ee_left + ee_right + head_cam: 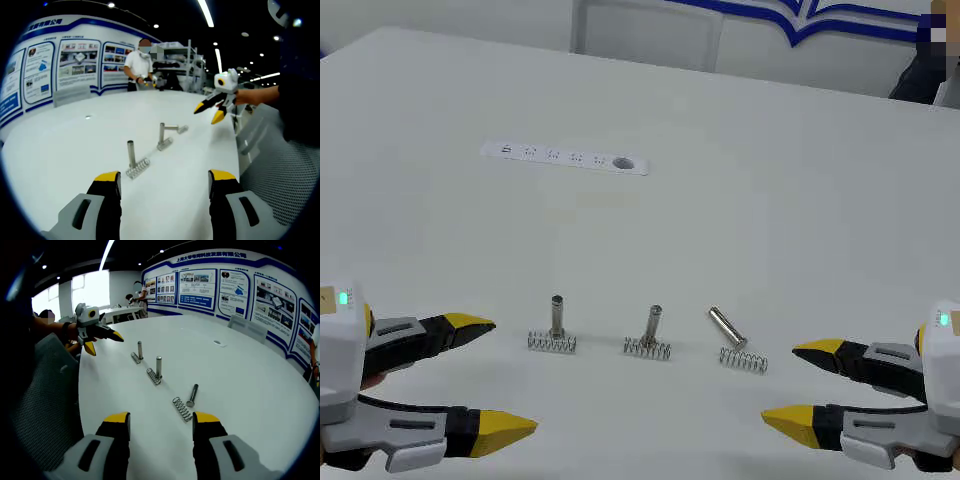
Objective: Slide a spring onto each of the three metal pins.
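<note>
The worktop (720, 200) is smooth and white, mostly matt with a soft sheen. Near its near edge, the left pin (557, 315), middle pin (652, 325) and right pin (726, 327) are bare silvery metal, smooth and polished, catching light along their sides. The left spring (551, 342), middle spring (647, 348) and right spring (742, 359) are thin grey metal wire, duller than the pins. The left gripper (515, 375) and right gripper (779, 382) are smooth plastic: yellow tips, black behind them, pale grey and white satin shells. Toward the far edge, the socket strip (565, 157) looks like smooth white plastic. The chair back (45, 405) is grey open mesh, coarse in texture
</note>
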Action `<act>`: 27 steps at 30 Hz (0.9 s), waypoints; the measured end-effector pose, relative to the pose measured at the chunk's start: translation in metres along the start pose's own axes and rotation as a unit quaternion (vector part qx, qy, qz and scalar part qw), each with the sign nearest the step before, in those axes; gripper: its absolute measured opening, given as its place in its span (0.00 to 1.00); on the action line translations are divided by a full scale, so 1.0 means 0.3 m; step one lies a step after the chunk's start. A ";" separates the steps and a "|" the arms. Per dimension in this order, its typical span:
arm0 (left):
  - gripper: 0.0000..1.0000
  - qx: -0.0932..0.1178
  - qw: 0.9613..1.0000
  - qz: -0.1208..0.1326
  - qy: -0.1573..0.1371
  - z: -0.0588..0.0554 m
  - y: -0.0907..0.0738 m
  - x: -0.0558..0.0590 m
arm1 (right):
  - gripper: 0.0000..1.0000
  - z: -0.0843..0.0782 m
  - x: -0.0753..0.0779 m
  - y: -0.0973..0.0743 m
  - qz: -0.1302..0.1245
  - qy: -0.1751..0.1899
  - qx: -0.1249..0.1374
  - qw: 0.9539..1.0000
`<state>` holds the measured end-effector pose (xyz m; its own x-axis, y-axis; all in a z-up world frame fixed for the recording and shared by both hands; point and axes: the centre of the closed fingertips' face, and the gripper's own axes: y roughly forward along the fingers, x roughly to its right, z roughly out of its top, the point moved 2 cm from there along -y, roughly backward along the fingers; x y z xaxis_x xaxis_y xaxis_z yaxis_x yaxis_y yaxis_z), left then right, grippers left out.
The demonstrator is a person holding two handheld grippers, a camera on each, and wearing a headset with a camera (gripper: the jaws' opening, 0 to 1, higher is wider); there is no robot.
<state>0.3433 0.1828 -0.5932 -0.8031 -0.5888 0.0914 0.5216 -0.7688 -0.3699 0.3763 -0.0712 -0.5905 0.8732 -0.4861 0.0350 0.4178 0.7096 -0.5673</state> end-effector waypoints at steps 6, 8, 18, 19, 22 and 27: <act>0.72 0.000 1.000 0.000 0.001 0.008 0.003 0.003 | 0.51 0.000 0.003 0.001 0.002 0.001 -0.001 1.000; 0.72 -0.001 1.000 0.000 0.001 0.009 0.002 0.004 | 0.51 0.002 0.005 0.002 0.002 0.000 -0.001 1.000; 0.72 -0.003 1.000 0.004 -0.001 0.008 0.001 0.007 | 0.51 -0.004 0.007 0.007 0.004 0.002 -0.002 1.000; 0.72 -0.003 1.000 0.004 -0.001 0.008 0.001 0.007 | 0.51 -0.005 0.007 0.007 0.005 0.001 -0.002 1.000; 0.72 -0.005 1.000 0.005 -0.002 0.005 0.001 0.009 | 0.51 -0.006 0.007 0.008 0.005 0.002 -0.002 1.000; 0.72 -0.006 1.000 0.006 -0.005 0.001 0.003 0.010 | 0.50 -0.008 0.014 0.013 0.005 0.005 -0.002 1.000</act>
<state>0.3415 0.1801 -0.5932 -0.7937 -0.6007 0.0953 0.5283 -0.7585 -0.3815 0.3809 -0.0717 -0.5944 0.8748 -0.4841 0.0214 0.4080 0.7120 -0.5715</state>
